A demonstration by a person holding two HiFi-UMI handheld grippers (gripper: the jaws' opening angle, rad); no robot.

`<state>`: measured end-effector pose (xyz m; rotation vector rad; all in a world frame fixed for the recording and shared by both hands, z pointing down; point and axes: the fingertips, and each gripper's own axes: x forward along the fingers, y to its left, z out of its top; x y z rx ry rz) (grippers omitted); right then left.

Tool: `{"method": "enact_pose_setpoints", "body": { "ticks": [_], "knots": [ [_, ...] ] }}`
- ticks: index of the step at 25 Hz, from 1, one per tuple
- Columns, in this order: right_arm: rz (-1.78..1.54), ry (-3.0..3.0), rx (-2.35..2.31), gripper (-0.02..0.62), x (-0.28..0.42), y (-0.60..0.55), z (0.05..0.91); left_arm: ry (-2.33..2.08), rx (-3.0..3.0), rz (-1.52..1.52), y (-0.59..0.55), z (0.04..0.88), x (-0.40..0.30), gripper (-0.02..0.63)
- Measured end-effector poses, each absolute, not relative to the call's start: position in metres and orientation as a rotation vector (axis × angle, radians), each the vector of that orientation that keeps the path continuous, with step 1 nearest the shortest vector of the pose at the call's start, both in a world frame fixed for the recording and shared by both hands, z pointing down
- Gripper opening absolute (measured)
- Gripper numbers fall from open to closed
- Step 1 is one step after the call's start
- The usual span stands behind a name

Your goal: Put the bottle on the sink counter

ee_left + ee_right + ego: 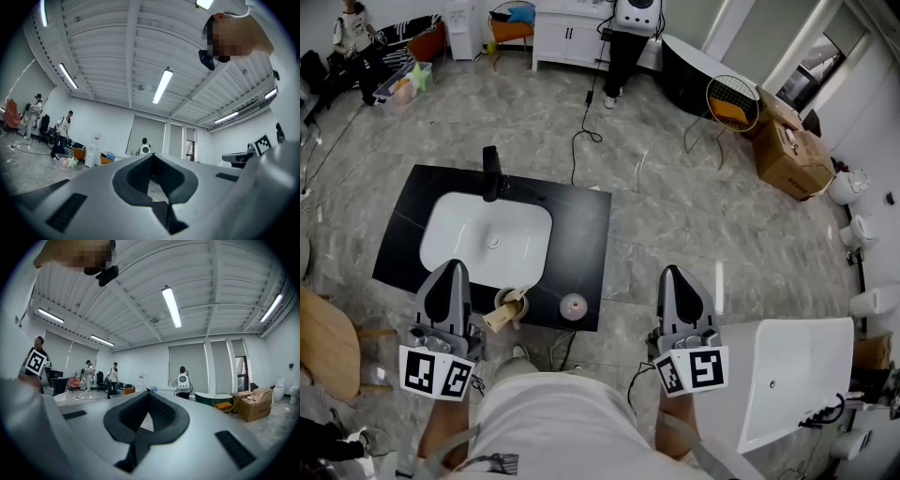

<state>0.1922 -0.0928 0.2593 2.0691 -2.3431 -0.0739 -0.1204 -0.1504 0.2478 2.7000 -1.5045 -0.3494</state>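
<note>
Shut and empty, the left tongs (pixel 450 270) and right tongs (pixel 673 274) hover (aimed ceilingward). What seems the bottle (pixel 505 310) lies on the surface (pixel 581 234) just beside the left tongs, placement apparently met.

left gripper (pixel 450 270) + right gripper (pixel 675 274) = 2 grippers | table (pixel 581 234) 1 | basin (pixel 459 234) 1 | tap (pixel 492 173) 1 | bottle (pixel 502 315) 1 | small round dish (pixel 573 306) 1 | cardboard box (pixel 792 155) 1 | wire chair (pixel 733 101) 1
</note>
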Motion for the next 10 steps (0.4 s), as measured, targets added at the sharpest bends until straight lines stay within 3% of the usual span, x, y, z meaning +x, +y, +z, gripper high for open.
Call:
{"method": "enact_pose_setpoints", "body": {
  "ticks": [10],
  "knots": [
    [-0.069,-2.337,2.058,0.009,0.1896,-0.0951,0.2630,-1.493,2.701,-0.339,-0.1516,0.2500,-0.1178,0.014]
  ]
}}
